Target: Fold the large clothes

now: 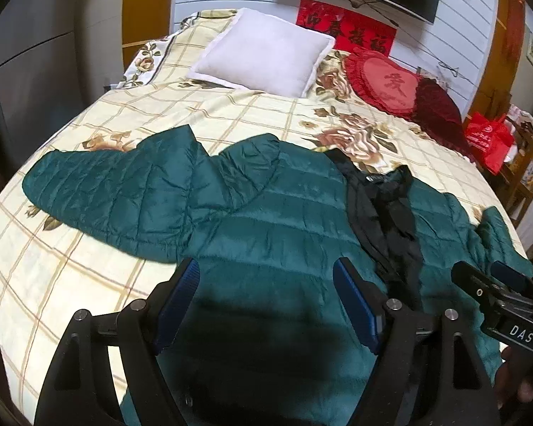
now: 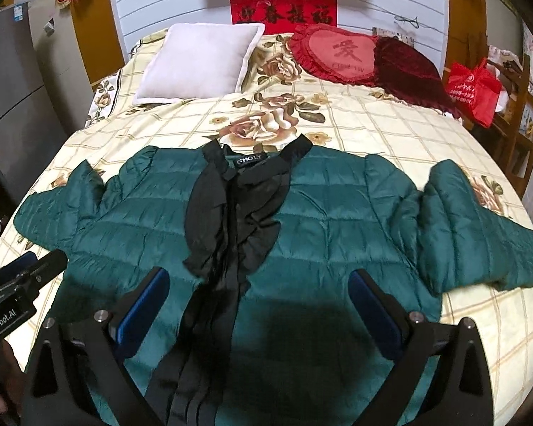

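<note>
Left gripper [image 1: 266, 291] and right gripper [image 2: 259, 301] hover over the green jacket [image 2: 337, 213], jaws spread.

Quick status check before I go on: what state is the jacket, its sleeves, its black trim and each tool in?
Green jacket: spread flat on the bed, unfolded.
Sleeves: both stretched outward.
Black ruffle trim: running down the centre front.
Left tool: open, empty, above the jacket.
Right tool: open, empty.
</note>
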The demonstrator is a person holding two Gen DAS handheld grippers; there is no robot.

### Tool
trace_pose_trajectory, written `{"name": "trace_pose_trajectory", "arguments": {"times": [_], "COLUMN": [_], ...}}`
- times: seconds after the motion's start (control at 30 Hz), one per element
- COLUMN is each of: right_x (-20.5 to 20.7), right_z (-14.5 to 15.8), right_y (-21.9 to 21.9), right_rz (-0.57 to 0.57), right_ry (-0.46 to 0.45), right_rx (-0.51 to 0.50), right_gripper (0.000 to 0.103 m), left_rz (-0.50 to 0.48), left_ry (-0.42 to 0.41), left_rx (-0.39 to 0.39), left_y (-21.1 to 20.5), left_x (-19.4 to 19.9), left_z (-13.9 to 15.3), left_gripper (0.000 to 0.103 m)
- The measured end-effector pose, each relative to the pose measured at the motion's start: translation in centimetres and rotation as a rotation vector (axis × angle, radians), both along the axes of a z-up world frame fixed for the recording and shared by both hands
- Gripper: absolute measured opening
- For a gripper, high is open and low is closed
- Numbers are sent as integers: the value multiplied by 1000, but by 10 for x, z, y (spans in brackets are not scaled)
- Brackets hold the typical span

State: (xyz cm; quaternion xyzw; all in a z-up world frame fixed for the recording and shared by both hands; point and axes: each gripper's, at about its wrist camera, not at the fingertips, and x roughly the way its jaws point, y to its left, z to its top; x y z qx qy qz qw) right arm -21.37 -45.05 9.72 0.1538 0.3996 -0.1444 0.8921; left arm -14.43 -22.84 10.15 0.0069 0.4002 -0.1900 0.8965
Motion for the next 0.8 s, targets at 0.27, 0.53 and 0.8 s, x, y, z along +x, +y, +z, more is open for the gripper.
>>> {"name": "trace_pose_trajectory", "arguments": {"times": [0.27,0.53,0.8], "right_x": [22,31,32], "right_z": [-10,-19,-25], "right_y": [-2,-1,-2], "right_rz": [3,3,5], "right_ry": [4,20,32], "right_rx": [3,-5,-9], "right_gripper": [102,102,102], "left_rz": [3,-3,-23], "left_ry": [1,5,-6], "left_rx": [34,48,77], "left_y": [-12,-19,-26], "left_x": [20,25,23], "left_z": [-11,-18,-24], "left_gripper": [77,77,77]}}
